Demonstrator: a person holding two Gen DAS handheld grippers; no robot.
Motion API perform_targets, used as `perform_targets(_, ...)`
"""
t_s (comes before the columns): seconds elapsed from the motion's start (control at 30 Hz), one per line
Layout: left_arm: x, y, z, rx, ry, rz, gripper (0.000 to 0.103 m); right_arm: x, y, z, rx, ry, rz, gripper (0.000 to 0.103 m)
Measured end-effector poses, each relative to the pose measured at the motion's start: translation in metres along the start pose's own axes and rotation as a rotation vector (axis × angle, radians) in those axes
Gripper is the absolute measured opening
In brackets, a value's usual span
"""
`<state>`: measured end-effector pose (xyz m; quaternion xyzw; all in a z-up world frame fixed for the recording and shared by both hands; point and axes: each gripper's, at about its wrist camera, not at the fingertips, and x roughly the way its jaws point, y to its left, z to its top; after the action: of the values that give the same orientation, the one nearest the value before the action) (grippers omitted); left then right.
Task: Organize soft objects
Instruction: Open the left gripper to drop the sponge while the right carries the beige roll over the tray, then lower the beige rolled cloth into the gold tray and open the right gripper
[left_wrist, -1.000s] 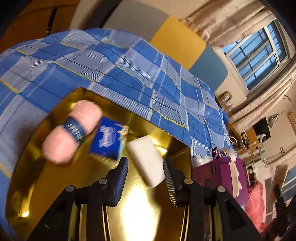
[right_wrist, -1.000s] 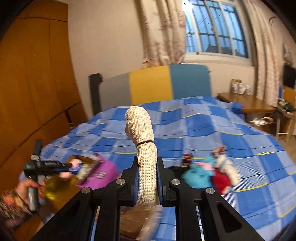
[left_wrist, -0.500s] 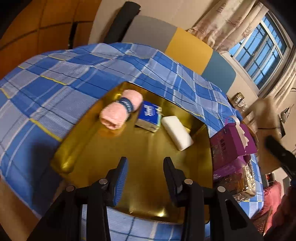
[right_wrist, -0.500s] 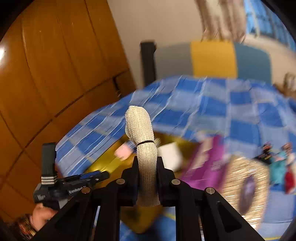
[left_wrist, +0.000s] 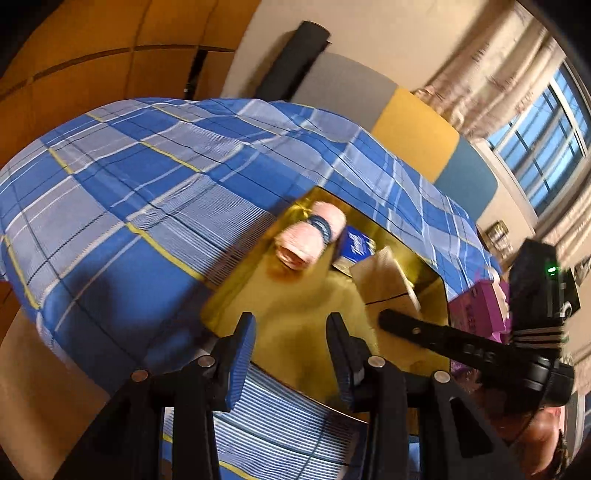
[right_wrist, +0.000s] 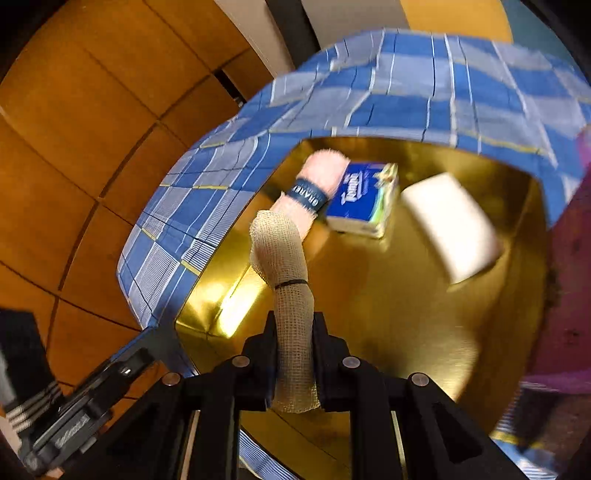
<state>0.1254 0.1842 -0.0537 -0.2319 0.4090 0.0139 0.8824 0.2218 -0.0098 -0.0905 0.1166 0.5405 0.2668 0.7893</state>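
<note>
Right tool, gauze roll; "GRAREY"-banded towel.

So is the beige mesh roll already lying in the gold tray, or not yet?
Not yet. The beige mesh roll stands clamped in the right hand-held gripper, above the gold tray.

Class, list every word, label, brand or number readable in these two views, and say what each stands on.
"GRAREY", roughly as it reads, some letters unsure: dark band round the pink towel roll.
White script on the blue tissue pack: too blurred to read.
Lettering on the left gripper's body, lower left of the right wrist view: too blurred.
</note>
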Motion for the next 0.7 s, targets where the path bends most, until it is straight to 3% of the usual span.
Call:
perform_targets(0.33, -0.009, 0.027, 0.004, -0.064, -0.028, 0.036, 0.039, 0.051, 0.014, 0.014, 0.164, 0.046, 0.052, 0.022)
perform_targets(0.4, -0.01, 0.032, 0.003, -0.085, -0.029, 0.039, 0.039, 0.059, 0.021, 0.015, 0.16, 0.05, 0.064, 0.029)
perform_targets(0.47, -0.01, 0.036, 0.002, -0.098, -0.027, 0.043, 0.039, 0.062, 0.03, 0.015, 0.121, 0.055, 0.055, 0.046)
perform_targets(0.53, -0.012, 0.038, 0.001, -0.108, -0.033, 0.046, 0.039, 0.055, 0.036, 0.012, 0.073, 0.026, 0.058, 0.055)
perform_targets(0.7, -0.009, 0.037, -0.001, -0.13, -0.02, 0.023, 0.039, 0.033, 0.036, 0.005, 0.007, -0.011, 0.025, 0.057)
